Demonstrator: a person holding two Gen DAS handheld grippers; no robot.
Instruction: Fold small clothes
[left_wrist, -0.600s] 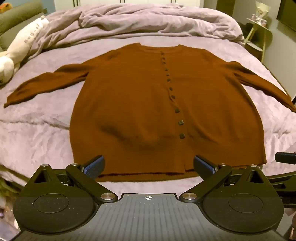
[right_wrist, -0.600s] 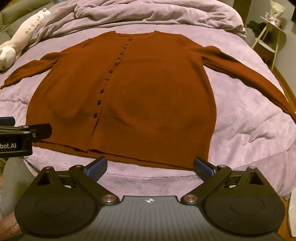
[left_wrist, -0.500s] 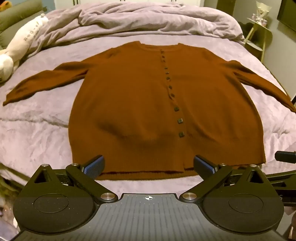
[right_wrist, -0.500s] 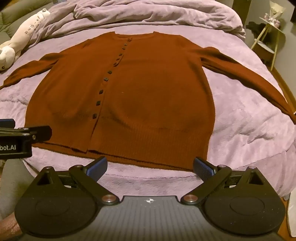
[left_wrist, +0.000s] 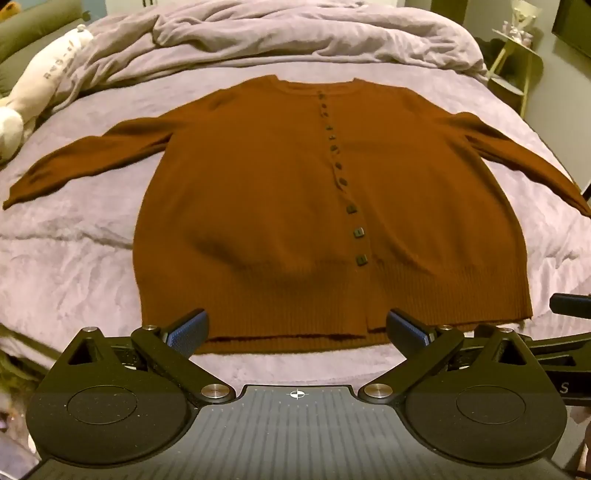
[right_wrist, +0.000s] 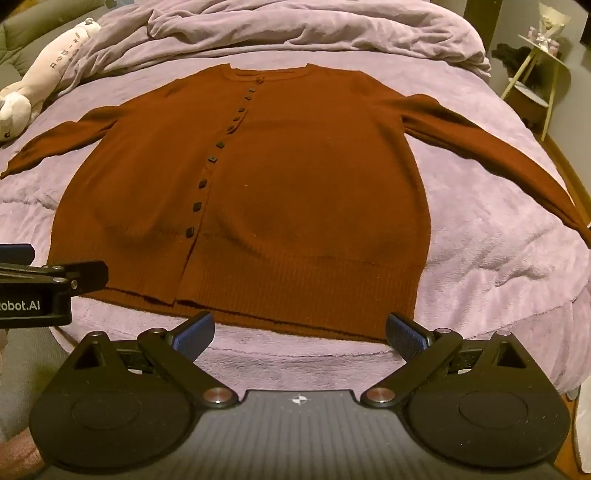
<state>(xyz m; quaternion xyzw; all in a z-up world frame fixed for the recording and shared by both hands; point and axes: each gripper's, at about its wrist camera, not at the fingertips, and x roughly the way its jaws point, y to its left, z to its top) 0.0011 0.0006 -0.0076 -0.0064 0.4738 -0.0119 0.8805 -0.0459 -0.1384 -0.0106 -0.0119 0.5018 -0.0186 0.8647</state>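
Surface: a bed (left_wrist: 92, 266) under a lilac blanket, crumpled duvet (left_wrist: 295, 33) at the far end.
Cardigan: brown cardigan (left_wrist: 295, 206) lies flat, buttoned, sleeves spread, just ahead of both grippers.
Left gripper: left gripper (left_wrist: 295, 328) tilts steeply down over the hem, jaws spread wide, holding nothing.
Right gripper: right gripper (right_wrist: 299, 332) is pitched down alike, released, hem just beyond its fingertips.
Side: plush toy (right_wrist: 44, 74) far left.
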